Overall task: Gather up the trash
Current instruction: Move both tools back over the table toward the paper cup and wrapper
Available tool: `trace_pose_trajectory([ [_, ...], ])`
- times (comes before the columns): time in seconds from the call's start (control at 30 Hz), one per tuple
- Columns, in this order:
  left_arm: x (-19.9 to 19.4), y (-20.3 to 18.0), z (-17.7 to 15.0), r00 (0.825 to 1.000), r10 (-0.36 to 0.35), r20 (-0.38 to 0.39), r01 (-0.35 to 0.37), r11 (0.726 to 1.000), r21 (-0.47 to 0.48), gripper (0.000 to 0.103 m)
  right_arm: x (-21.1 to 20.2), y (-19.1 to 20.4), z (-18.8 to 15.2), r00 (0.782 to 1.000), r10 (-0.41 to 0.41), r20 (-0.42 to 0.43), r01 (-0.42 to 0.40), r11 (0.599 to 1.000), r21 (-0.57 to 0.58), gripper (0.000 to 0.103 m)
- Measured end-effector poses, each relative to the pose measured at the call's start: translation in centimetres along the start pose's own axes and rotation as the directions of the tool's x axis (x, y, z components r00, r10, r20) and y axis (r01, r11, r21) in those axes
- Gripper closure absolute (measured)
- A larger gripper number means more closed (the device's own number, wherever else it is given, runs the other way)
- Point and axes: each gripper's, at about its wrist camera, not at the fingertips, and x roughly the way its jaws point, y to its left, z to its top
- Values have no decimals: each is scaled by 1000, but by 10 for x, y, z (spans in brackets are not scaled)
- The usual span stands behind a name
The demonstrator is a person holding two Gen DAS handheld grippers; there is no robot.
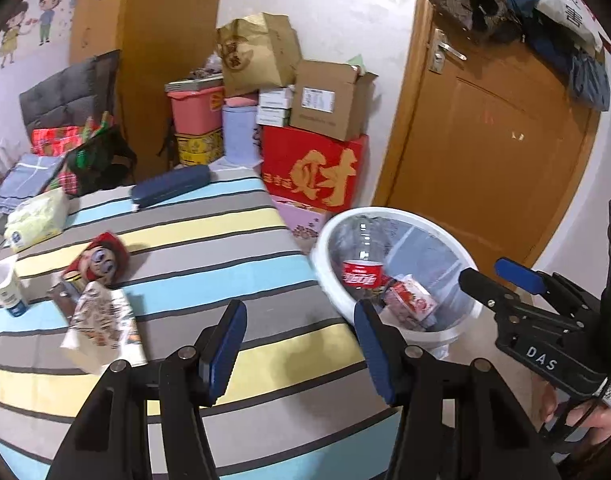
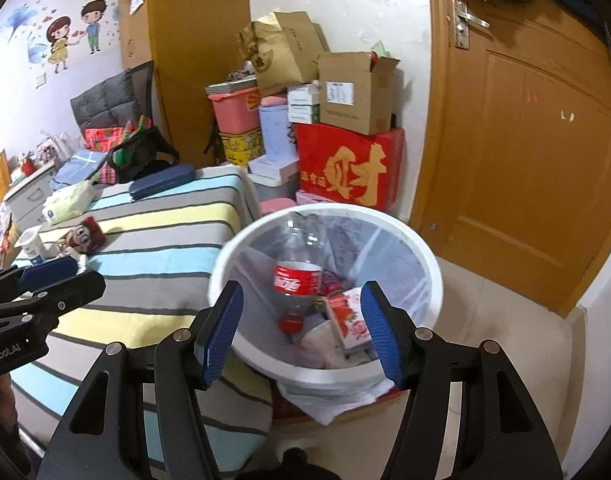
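Note:
A white bin (image 2: 433,280) with a clear liner stands beside the striped bed (image 2: 153,248); it also shows in the left wrist view (image 1: 325,248). Inside lie a cola bottle (image 2: 297,276) and a red carton (image 2: 345,316). My right gripper (image 2: 301,328) is open and empty just above the bin's near rim. My left gripper (image 1: 301,348) is open and empty over the bed's edge. On the bed lie a printed wrapper (image 1: 101,320), a red cartoon-face packet (image 1: 101,260) and a white cup (image 1: 5,288).
A tissue pack (image 1: 37,216) and a dark blue case (image 1: 169,186) lie further up the bed. Stacked boxes, with a red one (image 1: 313,168), stand behind the bin. A closed wooden door (image 1: 493,140) is at the right.

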Motion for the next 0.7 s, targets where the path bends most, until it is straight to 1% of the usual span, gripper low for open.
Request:
trace_pose_trajectory([
  [0.27, -29, 43, -14, 998, 58, 31, -56, 996, -65, 47, -6, 28, 0, 998, 52, 20, -51, 998, -24, 40],
  [0.53, -57, 103, -29, 985, 164, 43, -157, 977, -143, 47, -1, 68, 0, 991, 134, 16, -133, 989, -67, 40],
  [0.7, -67, 135, -36, 978, 207, 39, -197, 964, -181, 47, 6, 94, 2, 985, 174, -6, -174, 979, -110, 40],
])
